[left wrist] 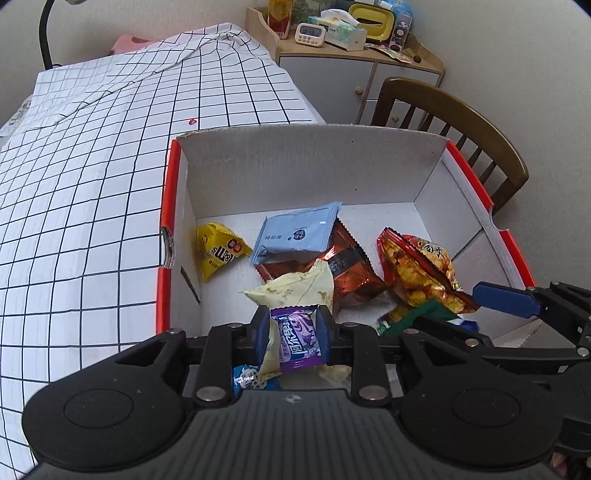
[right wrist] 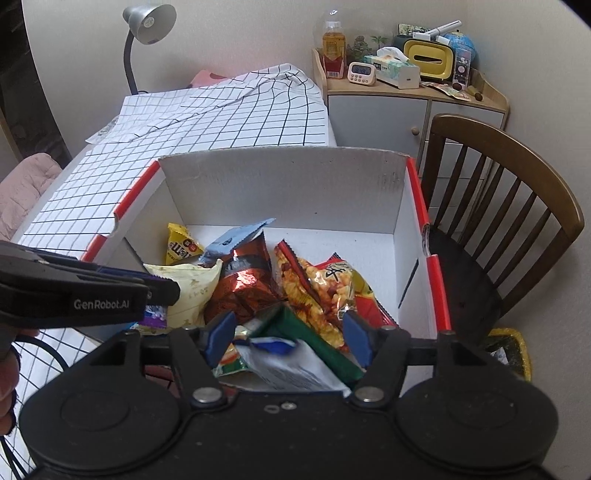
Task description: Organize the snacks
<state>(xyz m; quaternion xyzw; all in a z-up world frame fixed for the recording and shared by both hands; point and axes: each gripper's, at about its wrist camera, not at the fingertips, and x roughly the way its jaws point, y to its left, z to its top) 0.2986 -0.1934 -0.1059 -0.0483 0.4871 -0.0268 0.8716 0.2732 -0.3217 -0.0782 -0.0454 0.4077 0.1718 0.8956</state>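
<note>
A white cardboard box with red edges (left wrist: 173, 206) (right wrist: 421, 192) holds several snack packs: a yellow M&M's bag (left wrist: 218, 251) (right wrist: 181, 247), a light blue packet (left wrist: 295, 232), a brown-red packet (left wrist: 351, 273) (right wrist: 243, 284), an orange snack bag (left wrist: 421, 269) (right wrist: 325, 291) and a pale yellow bag (left wrist: 299, 288) (right wrist: 192, 284). My left gripper (left wrist: 293, 332) is shut on a purple candy pack (left wrist: 297, 339) over the box's near edge. My right gripper (right wrist: 288, 336) is open above a green packet (right wrist: 314, 332) and a white-blue packet (right wrist: 291, 365), holding nothing.
The box stands on a table with a black-grid white cloth (left wrist: 92, 166) (right wrist: 207, 118). A dark wooden chair (left wrist: 461, 122) (right wrist: 517, 192) is right of the box. A cabinet (left wrist: 351, 74) with clutter stands behind. A lamp (right wrist: 147, 26) is at the far left.
</note>
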